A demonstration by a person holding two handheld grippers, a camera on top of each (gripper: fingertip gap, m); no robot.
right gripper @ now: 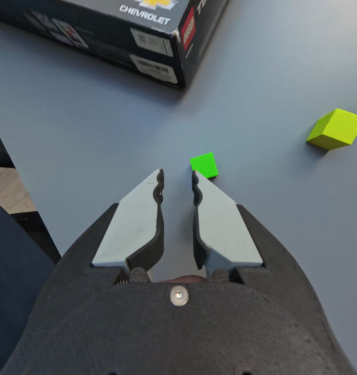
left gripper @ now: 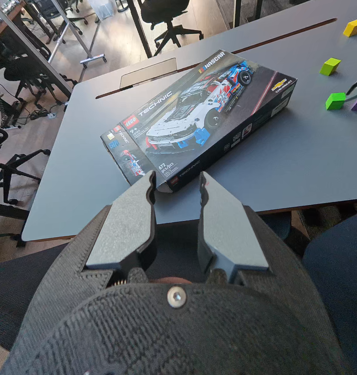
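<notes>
On a grey table [left gripper: 275,162], we see a dark toy-car box [left gripper: 204,113] lying flat, our left gripper [left gripper: 177,178] poised near its closest corner, jaws parted and empty. Our right gripper [right gripper: 177,172] hovers partly open, holding nothing, one fingertip [right gripper: 194,174] overlapping the bright green cube [right gripper: 204,163]. A lime cube [right gripper: 335,129] sits well apart.

Your right gripper [right gripper: 177,171] hangs open with nothing between its fingers; a bright green cube [right gripper: 204,164] rests flat on the grey table [right gripper: 92,121] just past the right fingertip [right gripper: 194,174], a lime cube [right gripper: 335,129] farther right.

Your left gripper [left gripper: 177,176] gapes bare just short of the dark toy box [left gripper: 198,121] corner.
</notes>
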